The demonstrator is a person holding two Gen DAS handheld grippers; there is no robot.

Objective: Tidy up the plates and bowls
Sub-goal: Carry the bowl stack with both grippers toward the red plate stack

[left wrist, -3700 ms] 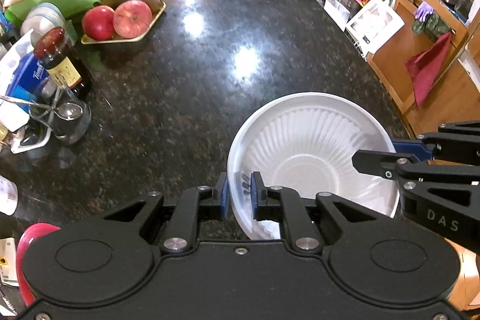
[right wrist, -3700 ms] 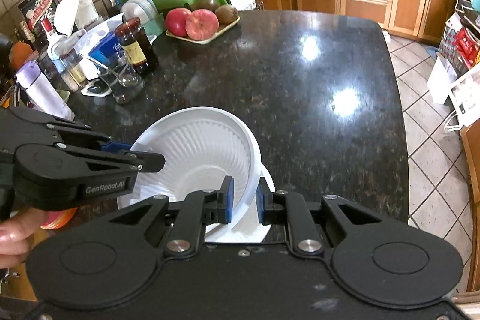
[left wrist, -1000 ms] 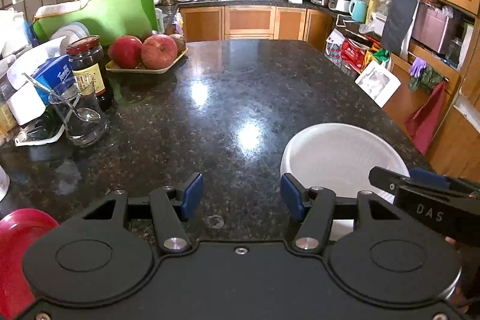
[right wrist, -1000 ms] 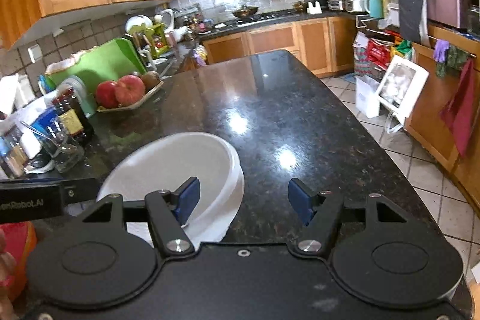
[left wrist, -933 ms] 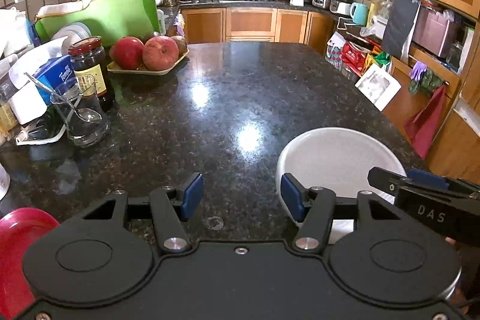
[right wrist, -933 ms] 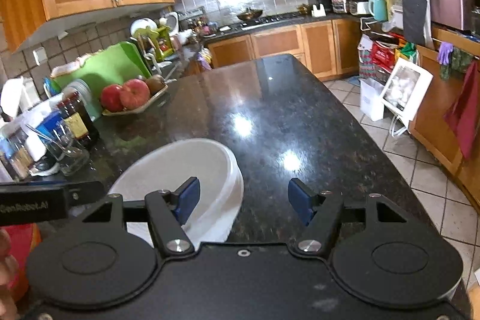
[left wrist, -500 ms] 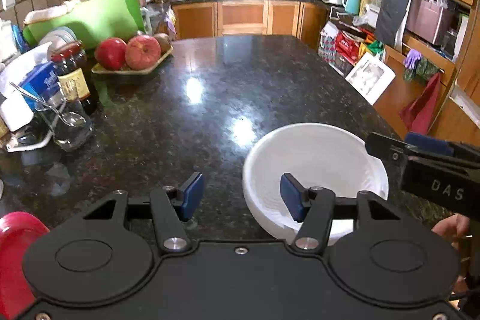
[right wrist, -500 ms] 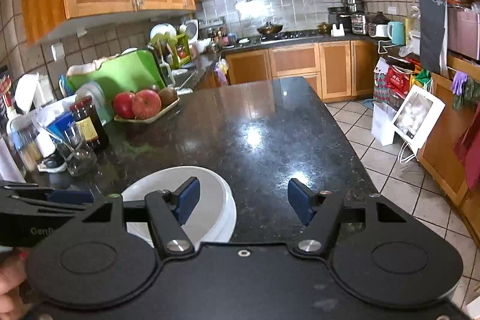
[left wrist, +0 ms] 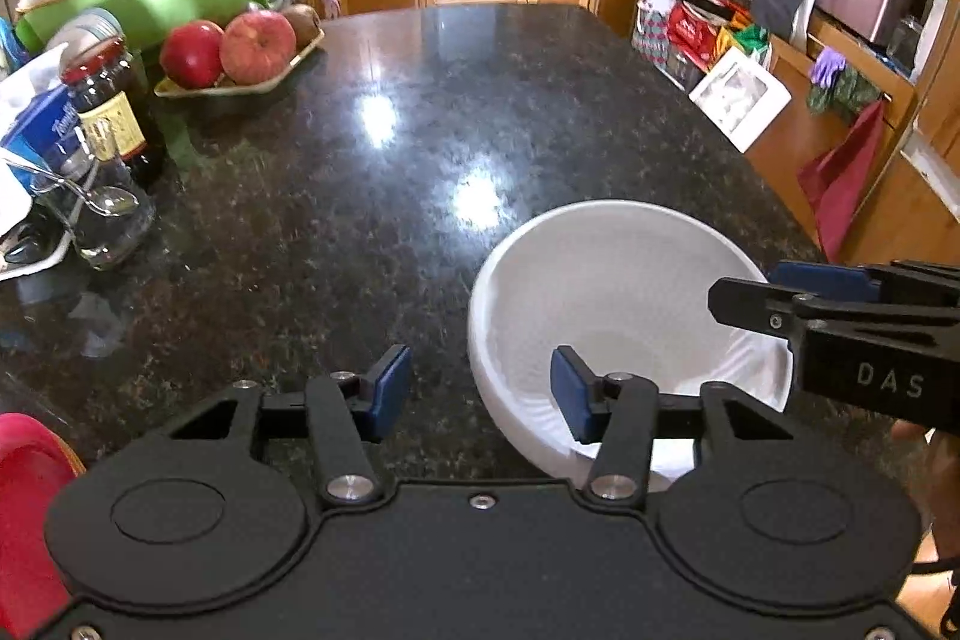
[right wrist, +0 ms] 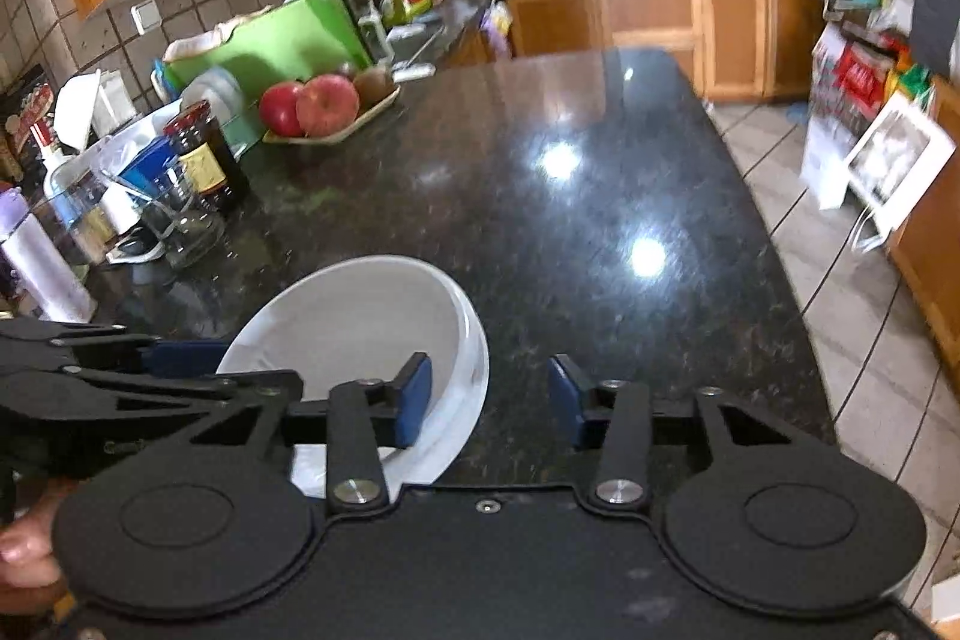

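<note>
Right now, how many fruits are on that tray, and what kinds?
Red apples: 2
Brown kiwis: 1
Total: 3 fruits on the tray

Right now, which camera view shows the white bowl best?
The left wrist view: the white bowl shows nearly its whole rim and inside. In the right wrist view the bowl is partly hidden behind the left gripper and the camera's own finger.
</note>
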